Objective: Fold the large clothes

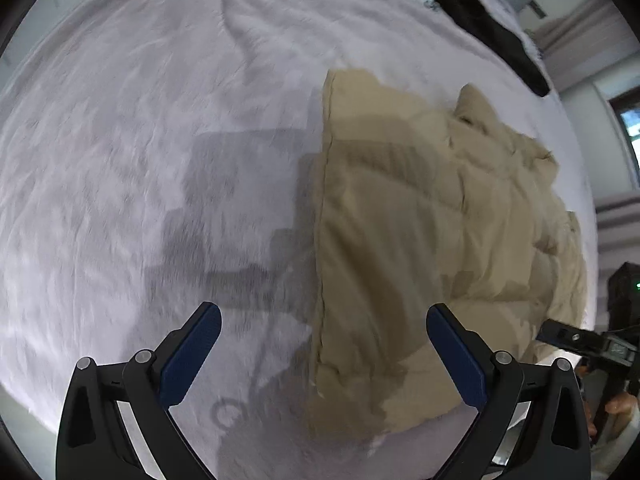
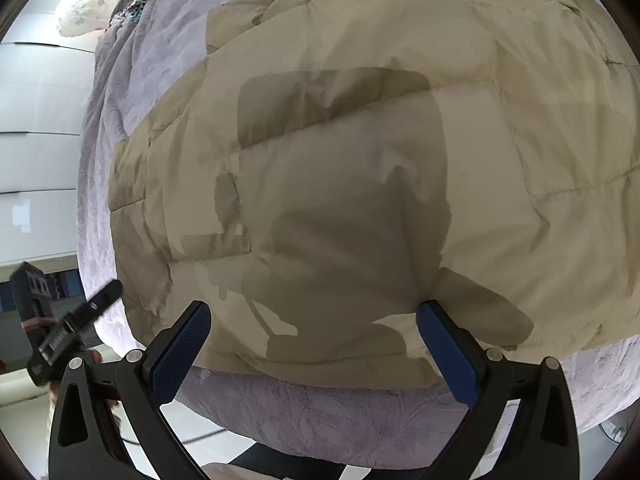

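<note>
Two grippers above a beige quilted coat (image 2: 360, 152) on a lilac bedspread (image 1: 140, 140), left gripper (image 1: 324, 354) jaws spread wide and empty, right gripper (image 2: 314, 350) likewise.

Lavender plush bedspread (image 1: 160, 120) over a bed, pale wall panels (image 2: 36, 120), bright window (image 1: 632, 124) beyond.

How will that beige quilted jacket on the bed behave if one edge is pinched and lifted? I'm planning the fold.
The beige quilted jacket looks puffy and soft, so it would likely sag and drape rather than hold shape. Its smooth shell may slip between the pads. The plush bedspread probably drags at it.
</note>
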The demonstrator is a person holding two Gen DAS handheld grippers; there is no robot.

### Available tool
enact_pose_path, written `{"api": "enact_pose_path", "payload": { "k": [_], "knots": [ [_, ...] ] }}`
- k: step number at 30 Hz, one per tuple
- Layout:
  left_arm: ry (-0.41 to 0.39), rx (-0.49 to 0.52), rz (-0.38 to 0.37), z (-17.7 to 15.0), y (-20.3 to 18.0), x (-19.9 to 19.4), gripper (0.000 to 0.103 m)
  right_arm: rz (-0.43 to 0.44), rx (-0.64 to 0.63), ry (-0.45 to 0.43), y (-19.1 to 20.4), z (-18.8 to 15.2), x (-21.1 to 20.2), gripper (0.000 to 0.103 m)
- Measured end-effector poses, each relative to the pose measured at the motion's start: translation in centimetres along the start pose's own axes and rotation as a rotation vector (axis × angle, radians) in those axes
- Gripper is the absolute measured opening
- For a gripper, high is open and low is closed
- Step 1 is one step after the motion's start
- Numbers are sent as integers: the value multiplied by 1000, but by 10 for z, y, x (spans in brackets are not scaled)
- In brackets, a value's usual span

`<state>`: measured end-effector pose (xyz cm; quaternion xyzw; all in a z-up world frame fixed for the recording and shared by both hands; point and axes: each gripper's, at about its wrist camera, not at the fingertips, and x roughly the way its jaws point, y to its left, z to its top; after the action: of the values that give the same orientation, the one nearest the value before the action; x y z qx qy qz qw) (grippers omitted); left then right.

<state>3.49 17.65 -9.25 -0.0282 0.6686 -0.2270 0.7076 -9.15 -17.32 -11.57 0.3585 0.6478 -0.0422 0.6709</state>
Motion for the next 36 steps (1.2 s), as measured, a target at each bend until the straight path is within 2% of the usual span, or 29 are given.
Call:
{"api": "enact_pose_path", "payload": {
  "k": [2,6,10,12,16,22,23,24,25,26,27,29,33,35,36],
  "knots": [
    [49,-7,-65,7,7,11,103,-6,8,3,-1,-1,2,103],
    [106,19,-112,14,14,34,103,-24,14,12,-3,0,5,103],
    [161,44,-288,24,8,55,103,-37,15,18,-4,1,7,103],
    [190,57,-351,33,1,70,103,-45,14,20,-4,1,9,103],
    [215,86,-376,50,-17,96,103,-63,11,26,3,2,16,103],
    [265,112,-340,57,-29,118,103,-57,-1,38,9,3,11,103],
    [258,120,-341,57,-30,117,94,-41,0,38,9,4,6,103],
    [246,133,-344,57,-32,116,75,-35,1,30,9,4,3,103],
    [238,145,-363,56,-34,112,66,-29,0,20,8,5,-4,103],
    [237,138,-385,56,-36,109,43,-27,1,8,7,5,-9,103],
    [235,121,-416,55,-37,103,32,-26,3,-5,5,7,-14,103],
    [199,124,-419,53,-46,86,27,-24,18,-37,-1,10,-22,103],
    [164,144,-432,51,-62,60,23,-24,69,-117,-17,21,-33,103],
    [156,151,-441,49,-66,43,23,-20,86,-174,-24,27,-36,82],
    [152,156,-441,49,-71,37,23,-22,88,-192,-25,29,-36,46]
  ]
}}
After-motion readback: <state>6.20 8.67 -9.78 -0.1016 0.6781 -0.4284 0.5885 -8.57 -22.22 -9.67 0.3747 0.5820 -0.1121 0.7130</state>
